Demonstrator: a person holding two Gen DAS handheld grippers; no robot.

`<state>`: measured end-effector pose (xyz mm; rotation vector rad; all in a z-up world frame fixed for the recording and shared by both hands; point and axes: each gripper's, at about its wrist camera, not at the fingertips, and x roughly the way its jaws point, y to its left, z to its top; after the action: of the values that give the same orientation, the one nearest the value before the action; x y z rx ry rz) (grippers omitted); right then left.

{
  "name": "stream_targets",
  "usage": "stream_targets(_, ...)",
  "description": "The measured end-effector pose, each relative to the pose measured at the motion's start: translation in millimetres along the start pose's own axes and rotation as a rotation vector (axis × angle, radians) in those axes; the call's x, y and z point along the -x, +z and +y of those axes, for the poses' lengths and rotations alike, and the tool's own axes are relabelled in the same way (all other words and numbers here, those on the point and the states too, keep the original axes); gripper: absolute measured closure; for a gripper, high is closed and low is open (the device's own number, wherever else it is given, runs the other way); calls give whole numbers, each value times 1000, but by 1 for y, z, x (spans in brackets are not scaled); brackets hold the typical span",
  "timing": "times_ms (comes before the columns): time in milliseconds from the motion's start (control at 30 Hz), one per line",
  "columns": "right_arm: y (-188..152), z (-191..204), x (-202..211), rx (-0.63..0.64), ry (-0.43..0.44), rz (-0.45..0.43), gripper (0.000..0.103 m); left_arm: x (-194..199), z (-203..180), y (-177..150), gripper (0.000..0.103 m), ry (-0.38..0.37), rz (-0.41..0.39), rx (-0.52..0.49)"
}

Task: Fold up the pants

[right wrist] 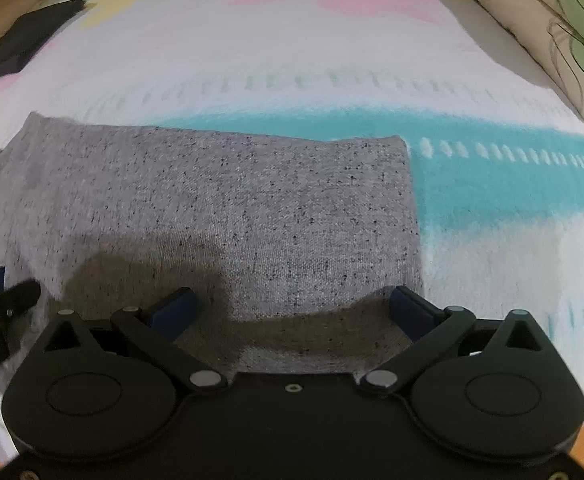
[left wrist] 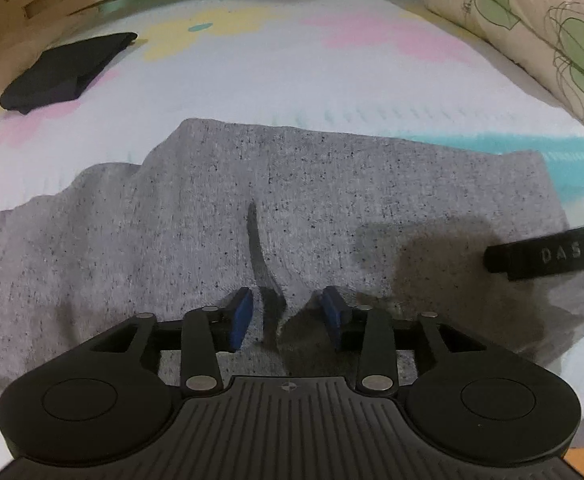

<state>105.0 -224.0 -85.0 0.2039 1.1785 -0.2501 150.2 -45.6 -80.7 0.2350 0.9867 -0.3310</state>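
Hovering over gray pants lying flat near the front edge of the bed, neither gripper holding cloth.

Judging the next fold: lowering left gripper, fingers narrowly parted astride a crease, and right gripper, fingers spread wide at the near hem; pinching both layers, lifting evenly, keeping edges aligned. Noting soft pastel sheet, dark folded garment toward the far left corner, pillows at the far right.
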Motion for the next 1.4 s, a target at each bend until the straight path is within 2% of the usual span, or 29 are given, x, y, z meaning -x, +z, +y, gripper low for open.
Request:
stream_targets(100,6,8,-2,-53,-34,21,1,-2,0,0,53,27,-13,-5)
stream_targets(267,22,16,-6,-123,-82,94,1,-6,3,-1,25,94,-26,28)
stream_targets(433,27,17,-7,-169,-97,99,1,-7,12,-3,12,109,-17,105)
stream_targets(500,37,20,-7,-171,-106,102,2,-7,16,-3,12,105,-6,137)
stream_targets(600,45,17,1,-185,-109,89,16,-10,18,0,11,111,0,156)
stream_targets(767,52,15,39,-235,-62,-35,16,-9,14,-1,11,132,-6,141)
stream_targets(933,44,34,54,-177,-13,-104,16,-6,11,-3,11,142,-20,116)
stream_targets(1033,38,41,55,-108,27,-86,17,-4,11,-4,12,140,-33,114)
stream_targets(1133,33,46,43,-106,33,-36,17,3,10,-8,13,160,-54,113)
stream_targets(1300,28,42,4,-124,18,77,13,33,7,-12,13,238,-166,54)
stream_targets(1333,24,45,2,-115,10,63,6,40,10,-12,13,247,-178,43)
stream_targets(1400,20,52,1,-60,-30,14,3,52,18,-10,13,252,-197,41)
